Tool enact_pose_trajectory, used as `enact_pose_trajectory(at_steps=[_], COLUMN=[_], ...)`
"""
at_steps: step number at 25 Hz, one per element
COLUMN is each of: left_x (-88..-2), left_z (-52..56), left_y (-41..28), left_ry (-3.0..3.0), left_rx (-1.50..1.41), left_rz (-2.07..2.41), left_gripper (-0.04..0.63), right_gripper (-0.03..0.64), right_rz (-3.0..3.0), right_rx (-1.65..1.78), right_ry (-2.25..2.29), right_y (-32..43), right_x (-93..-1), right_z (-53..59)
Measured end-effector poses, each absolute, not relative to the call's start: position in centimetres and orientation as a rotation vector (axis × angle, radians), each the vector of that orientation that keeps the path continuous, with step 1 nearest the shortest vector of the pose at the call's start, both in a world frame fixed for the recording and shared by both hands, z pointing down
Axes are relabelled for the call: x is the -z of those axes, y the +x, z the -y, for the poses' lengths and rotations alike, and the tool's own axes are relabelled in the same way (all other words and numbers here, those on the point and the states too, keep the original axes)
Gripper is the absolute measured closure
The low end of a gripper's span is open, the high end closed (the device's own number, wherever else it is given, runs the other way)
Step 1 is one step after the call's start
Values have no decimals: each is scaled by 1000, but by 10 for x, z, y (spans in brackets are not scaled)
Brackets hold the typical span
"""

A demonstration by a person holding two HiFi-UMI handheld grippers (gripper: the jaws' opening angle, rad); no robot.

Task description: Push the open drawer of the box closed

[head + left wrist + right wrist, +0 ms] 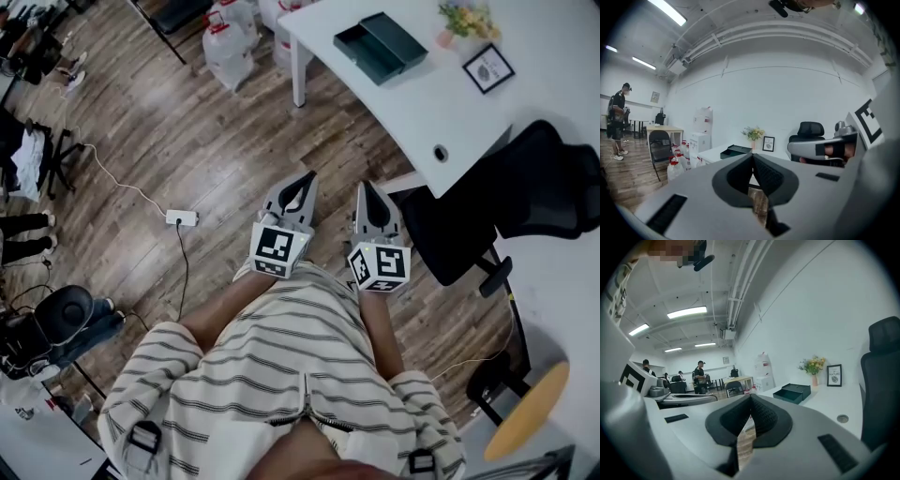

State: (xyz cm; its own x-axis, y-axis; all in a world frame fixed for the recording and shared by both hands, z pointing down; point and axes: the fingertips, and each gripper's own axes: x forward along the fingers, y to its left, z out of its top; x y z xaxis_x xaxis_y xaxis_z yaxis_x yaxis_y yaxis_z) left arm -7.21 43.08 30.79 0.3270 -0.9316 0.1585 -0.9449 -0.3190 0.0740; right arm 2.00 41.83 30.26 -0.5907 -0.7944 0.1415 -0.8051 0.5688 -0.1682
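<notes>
- Box [398, 39] sits near the bench [525, 103] corner, its drawer [359, 49] pulled out toward the bench edge.
- Left hand-held gripper [302, 183]: jaws together, empty, over the floor, well short of the bench.
- Right hand-held gripper [367, 192]: tips meet, nothing between, also well short of the bench.
- Risk: the box looks light and loose, so a hard or off-centre push may slide the whole box toward the flowers [466, 21] on the bench instead of closing the drawer.
- Risk: the chair [525, 187] at the bench could block the approach.
- Drawer looks empty, though its inside is too dark to be sure.
- Water jugs [230, 47] stand on the floor beside the bench.
</notes>
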Motion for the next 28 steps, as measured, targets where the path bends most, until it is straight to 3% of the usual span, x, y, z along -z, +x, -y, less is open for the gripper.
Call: enact_pose_trajectory(at_steps=[17,28], left_x=[-294,-327], left_z=[-184,-116], left_y=[-113,-119], left_ry=[2578,2575], left_rx=[-232,-307], left_rz=[1493,1341], left_gripper=[604,603], right_gripper=[607,607], right_rz=[2623,2486], right_rx=[-386,-467], right_ry=[1572,1683], right_y=[-27,-30], right_x=[-283,-305], right_z=[-183,-118])
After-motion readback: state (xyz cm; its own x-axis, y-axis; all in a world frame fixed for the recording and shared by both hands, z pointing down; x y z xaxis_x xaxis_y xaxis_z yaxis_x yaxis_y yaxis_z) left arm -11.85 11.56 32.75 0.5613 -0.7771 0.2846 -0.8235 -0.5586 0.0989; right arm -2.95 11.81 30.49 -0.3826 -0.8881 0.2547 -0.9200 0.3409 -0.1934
